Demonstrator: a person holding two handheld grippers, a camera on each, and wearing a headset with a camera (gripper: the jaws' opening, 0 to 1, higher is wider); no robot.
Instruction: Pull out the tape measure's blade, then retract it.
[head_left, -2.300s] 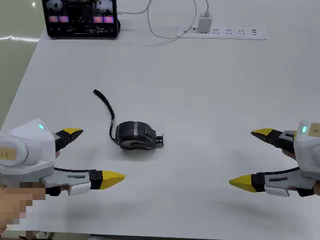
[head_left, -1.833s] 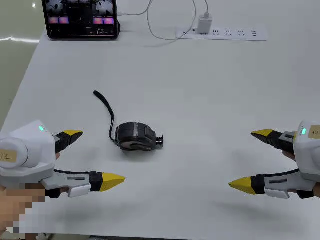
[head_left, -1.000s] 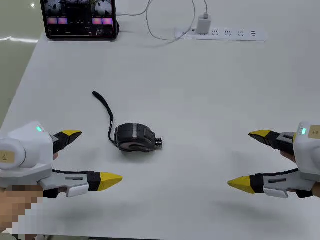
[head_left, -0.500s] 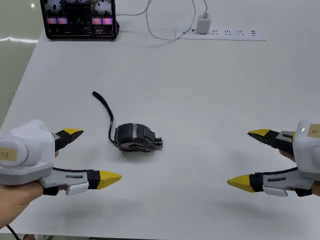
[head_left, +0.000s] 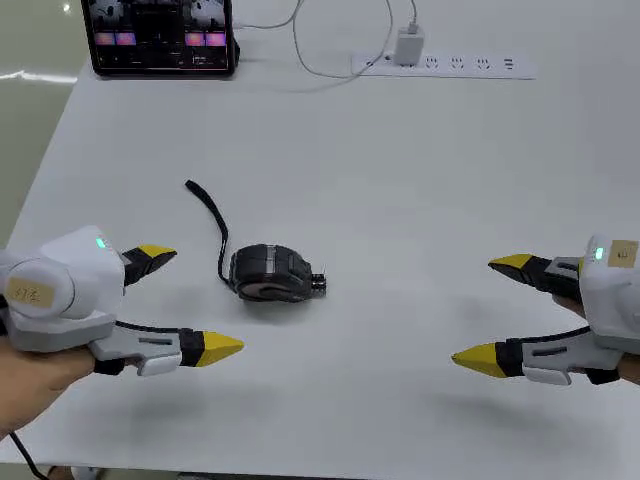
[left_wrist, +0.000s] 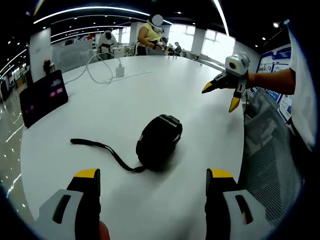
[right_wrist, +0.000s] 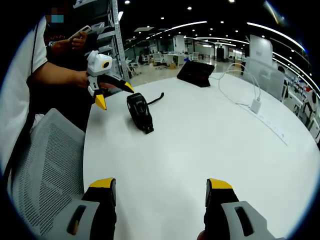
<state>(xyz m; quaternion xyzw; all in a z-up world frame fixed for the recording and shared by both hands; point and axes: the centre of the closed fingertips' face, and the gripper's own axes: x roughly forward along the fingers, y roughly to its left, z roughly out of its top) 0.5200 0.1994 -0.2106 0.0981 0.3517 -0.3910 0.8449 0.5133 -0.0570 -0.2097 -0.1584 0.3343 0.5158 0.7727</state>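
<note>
My left tongs (head_left: 200, 298) sit slightly nearer the tape measure (head_left: 270, 274) than before; it lies unmoved at their 2 o'clock; right tongs (head_left: 478, 310) unchanged. Both pairs spread wide, empty, touching nothing.

White table (head_left: 400, 180): black tape measure (head_left: 270, 274) left of centre, its wrist strap (head_left: 210, 215) trailing toward the far edge. Left gripper (head_left: 205, 298) near it and right gripper (head_left: 474, 309) well apart, both with jaws spread. Far edge: tablet (head_left: 160, 35), power strip (head_left: 470, 65) with charger (head_left: 409, 45).
</note>
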